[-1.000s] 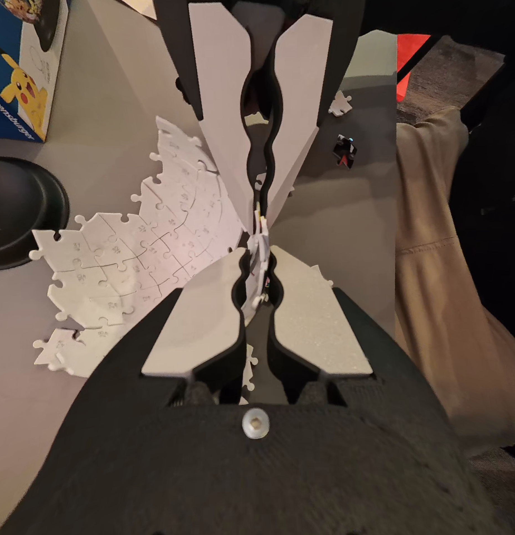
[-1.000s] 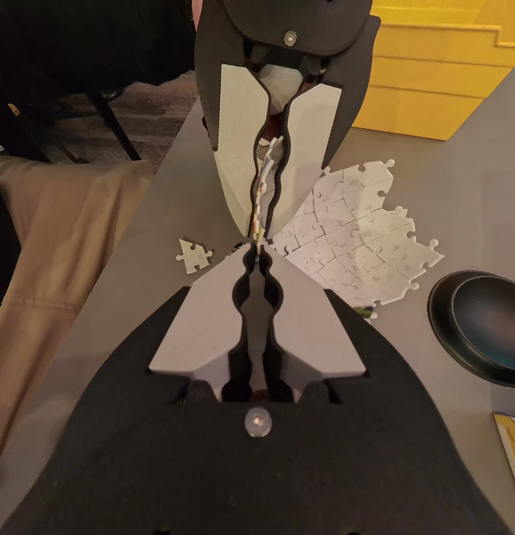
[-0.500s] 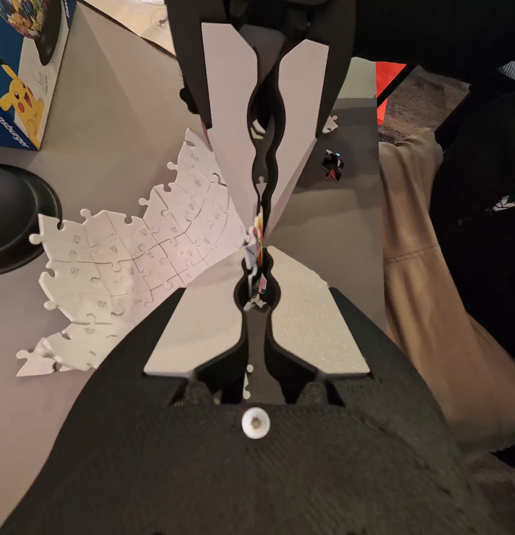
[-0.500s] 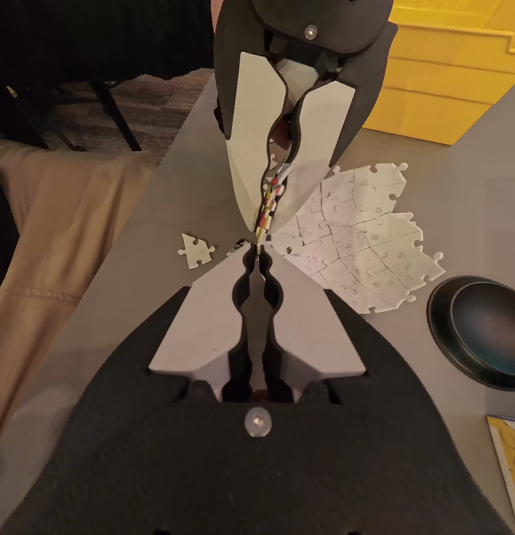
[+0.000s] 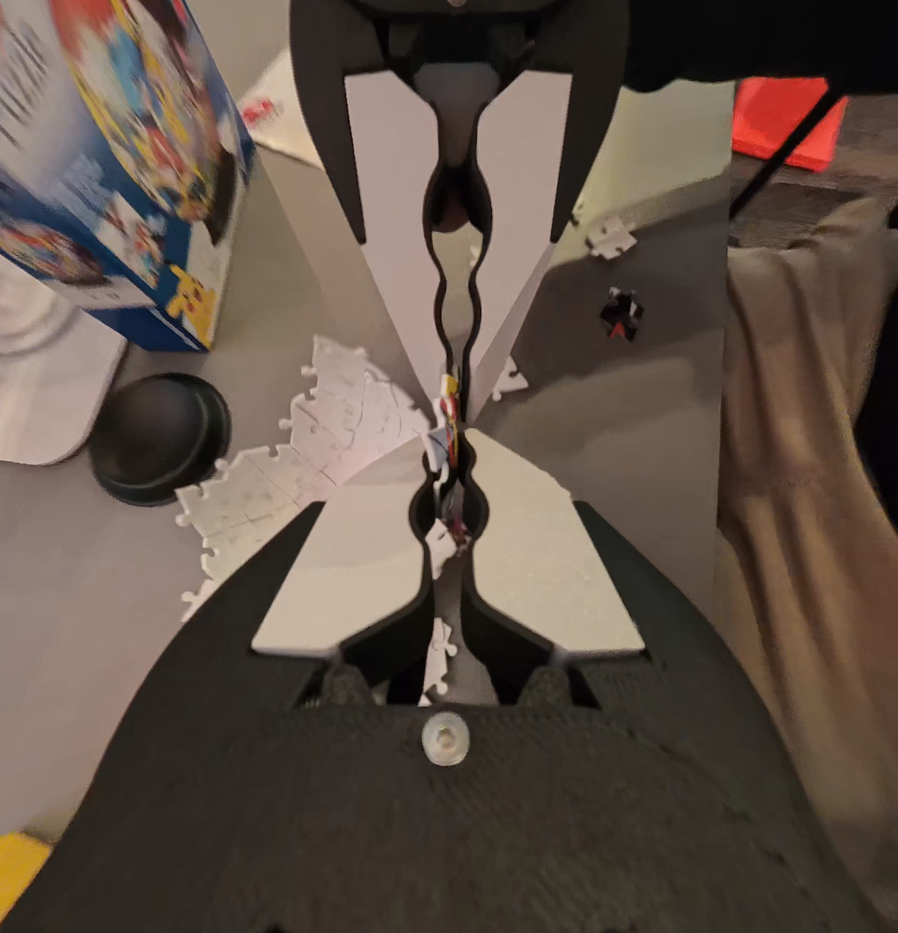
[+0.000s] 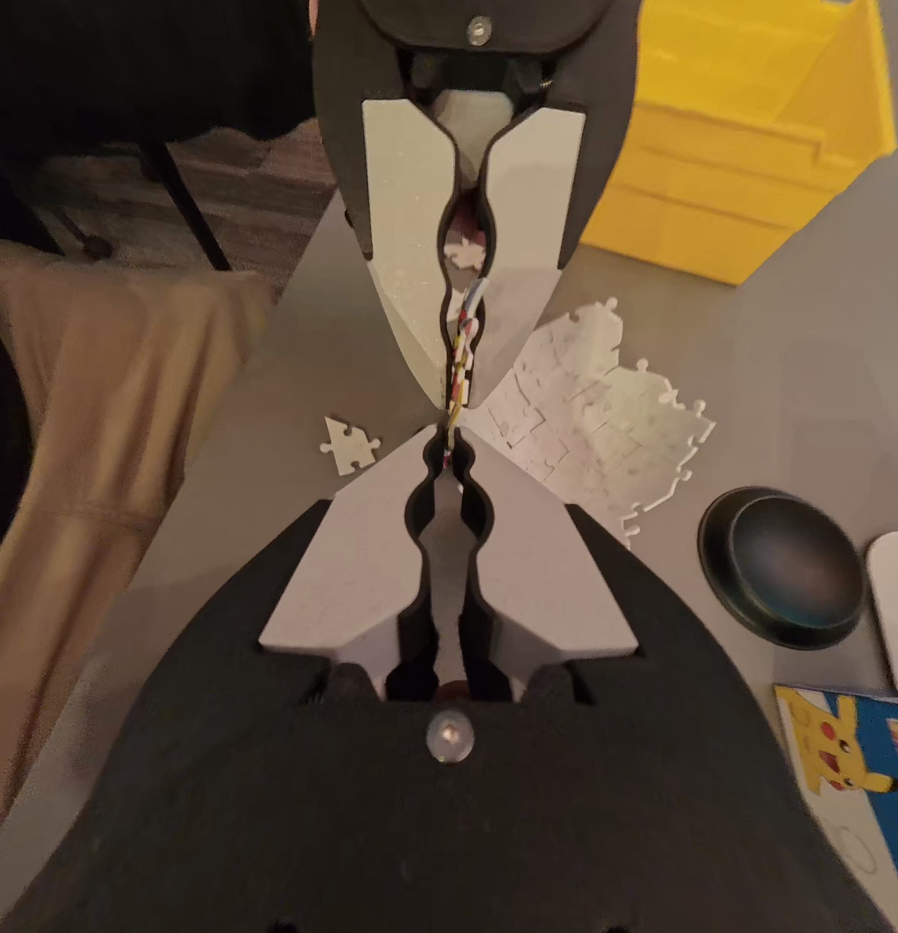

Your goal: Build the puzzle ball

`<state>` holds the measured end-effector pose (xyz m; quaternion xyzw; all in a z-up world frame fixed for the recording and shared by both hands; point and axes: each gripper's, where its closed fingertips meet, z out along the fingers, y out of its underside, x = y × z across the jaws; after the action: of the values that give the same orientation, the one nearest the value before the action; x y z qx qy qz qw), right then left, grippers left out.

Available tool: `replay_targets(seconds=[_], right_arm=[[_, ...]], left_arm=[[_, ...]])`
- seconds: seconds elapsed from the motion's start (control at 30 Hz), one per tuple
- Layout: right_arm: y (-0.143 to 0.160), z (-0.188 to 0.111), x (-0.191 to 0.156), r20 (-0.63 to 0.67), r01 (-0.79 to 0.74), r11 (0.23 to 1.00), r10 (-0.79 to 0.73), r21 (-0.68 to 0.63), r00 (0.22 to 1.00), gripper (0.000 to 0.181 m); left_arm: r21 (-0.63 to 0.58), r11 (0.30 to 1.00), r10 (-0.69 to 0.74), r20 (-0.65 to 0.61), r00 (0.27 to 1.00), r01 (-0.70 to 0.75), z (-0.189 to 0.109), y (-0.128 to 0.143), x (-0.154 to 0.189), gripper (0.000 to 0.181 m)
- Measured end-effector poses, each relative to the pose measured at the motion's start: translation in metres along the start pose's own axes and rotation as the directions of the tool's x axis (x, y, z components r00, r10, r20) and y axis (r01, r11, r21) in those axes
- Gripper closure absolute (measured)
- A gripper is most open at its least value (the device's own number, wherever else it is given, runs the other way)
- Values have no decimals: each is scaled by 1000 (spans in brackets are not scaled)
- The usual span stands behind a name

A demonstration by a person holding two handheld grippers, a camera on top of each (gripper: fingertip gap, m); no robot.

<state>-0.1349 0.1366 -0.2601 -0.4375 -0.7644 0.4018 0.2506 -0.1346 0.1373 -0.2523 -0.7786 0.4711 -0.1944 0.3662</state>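
A strip of joined puzzle pieces point(image 5: 452, 439) was pinched edge-on between the left gripper point(image 5: 449, 457) and right gripper point(image 6: 449, 444), both clamped on it, tip to tip above the table point(image 6: 265, 383), beside the white assembled sheet point(image 6: 588, 424).

Left gripper point(image 5: 449, 454) pinches the assembled puzzle sheet point(image 5: 336, 434) edge-on, tip to tip with the right gripper point(image 5: 457, 399) above the grey table point(image 5: 613, 429).

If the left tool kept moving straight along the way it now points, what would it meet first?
Most likely the right tool: it faces the left tool tip to tip, both shut on the strip of joined puzzle pieces between them.
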Motion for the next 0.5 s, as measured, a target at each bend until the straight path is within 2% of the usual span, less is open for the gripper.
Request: replay_targets(seconds=[0.1,0.17,0.27,0.37,0.4,0.43,0.47,0.5], right_arm=[[-22,-20,-16,-38,51,997,-50,49,998,181],[-25,-29,-33,-65,123,992,-123,-1,990,181],[1,-23,-49,-119,217,958,-242,-189,963,181],[45,-5,-54,-125,232,910,-288,-343,949,181],[60,1,-54,-120,226,894,-292,-387,949,180],[72,2,-55,-105,215,883,-282,-417,954,179],[77,-3,-50,-126,187,872,-270,-452,954,169],[74,-13,-45,-159,161,873,-260,-459,952,160]], left_arm=[[32,995,95,106,990,-99,-13,-27,19,176],[18,989,140,166,976,-145,-9,-39,39,177],[-98,986,157,295,942,-133,19,-20,52,176],[-221,971,164,334,928,-92,56,13,54,174],[-252,964,175,340,924,-90,65,22,52,161],[-286,954,196,371,907,-89,61,28,45,144],[-319,944,218,402,889,-88,49,29,39,142],[-275,954,228,414,881,-117,36,17,39,140]])
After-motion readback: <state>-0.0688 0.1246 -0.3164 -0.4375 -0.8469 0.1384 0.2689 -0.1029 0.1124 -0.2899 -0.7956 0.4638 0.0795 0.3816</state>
